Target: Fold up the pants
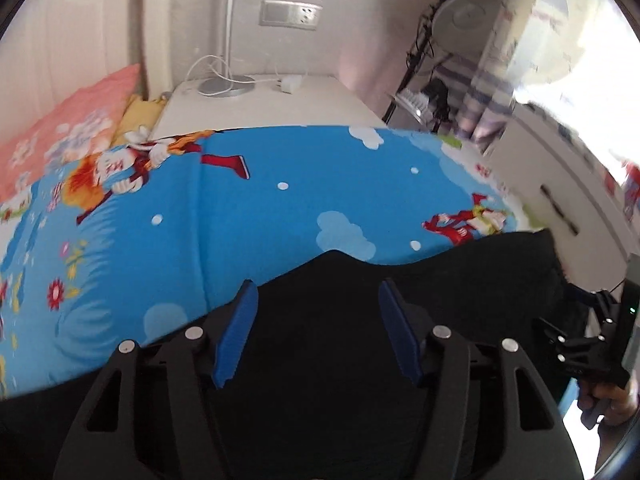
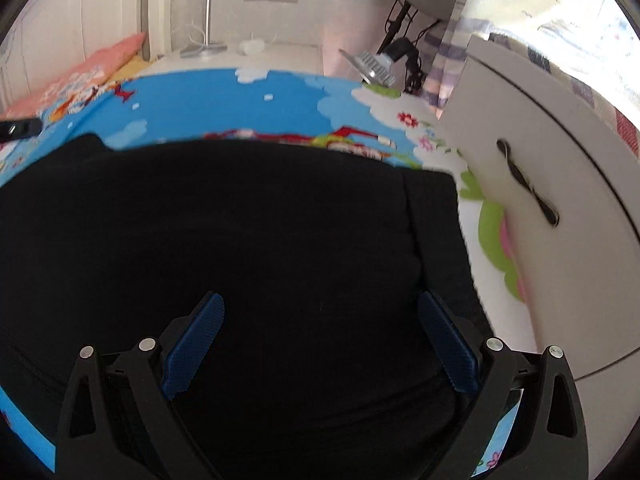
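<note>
So the black pants (image 2: 240, 240) are lying spread out on the bed, on top of the blue cartoon sheet (image 1: 280, 208), looking like a mostly flat dark slab. Left gripper (image 1: 316, 332) hangs over the pants' edge, jaws partly apart with nothing between them. Right gripper (image 2: 320, 344) is spread wide over the middle of the fabric, also empty. My guess is the cloth is soft, floppy and light, so it'll sag and bunch if pinched in the middle. I'd grab it at a hem or corner, both layers together, like that seam edge by the white cabinet (image 2: 560, 160).
</note>
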`<state>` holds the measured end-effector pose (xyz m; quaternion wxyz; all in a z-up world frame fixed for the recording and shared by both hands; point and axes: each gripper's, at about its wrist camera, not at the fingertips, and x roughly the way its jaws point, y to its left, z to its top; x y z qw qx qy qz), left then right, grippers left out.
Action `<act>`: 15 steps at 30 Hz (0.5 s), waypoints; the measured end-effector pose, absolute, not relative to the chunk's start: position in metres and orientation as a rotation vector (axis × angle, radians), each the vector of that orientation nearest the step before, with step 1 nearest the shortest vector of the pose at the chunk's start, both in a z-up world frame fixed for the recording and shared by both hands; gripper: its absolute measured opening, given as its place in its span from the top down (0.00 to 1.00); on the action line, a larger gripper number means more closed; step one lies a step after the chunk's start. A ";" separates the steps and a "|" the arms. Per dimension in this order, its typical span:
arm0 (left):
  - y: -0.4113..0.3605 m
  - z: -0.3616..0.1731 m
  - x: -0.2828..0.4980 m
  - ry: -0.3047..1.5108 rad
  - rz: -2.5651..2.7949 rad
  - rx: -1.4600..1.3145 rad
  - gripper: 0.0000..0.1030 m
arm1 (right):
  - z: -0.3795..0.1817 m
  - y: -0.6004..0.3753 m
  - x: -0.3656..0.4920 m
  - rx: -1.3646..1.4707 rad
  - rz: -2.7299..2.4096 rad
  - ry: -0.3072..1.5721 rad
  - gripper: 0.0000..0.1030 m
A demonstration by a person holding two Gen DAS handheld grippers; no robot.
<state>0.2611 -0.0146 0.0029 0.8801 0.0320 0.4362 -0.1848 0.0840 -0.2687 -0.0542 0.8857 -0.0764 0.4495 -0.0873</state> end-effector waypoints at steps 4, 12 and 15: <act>-0.050 -0.033 0.290 0.987 -0.422 0.346 0.43 | -0.063 -0.268 0.063 -0.186 -0.169 0.880 0.08; -0.048 -0.022 0.306 0.932 -0.361 0.327 0.64 | -0.061 -0.271 0.065 -0.173 -0.146 0.883 0.07; -0.074 -0.030 0.283 0.966 -0.508 0.393 0.61 | -0.062 -0.270 0.065 -0.170 -0.152 0.876 0.06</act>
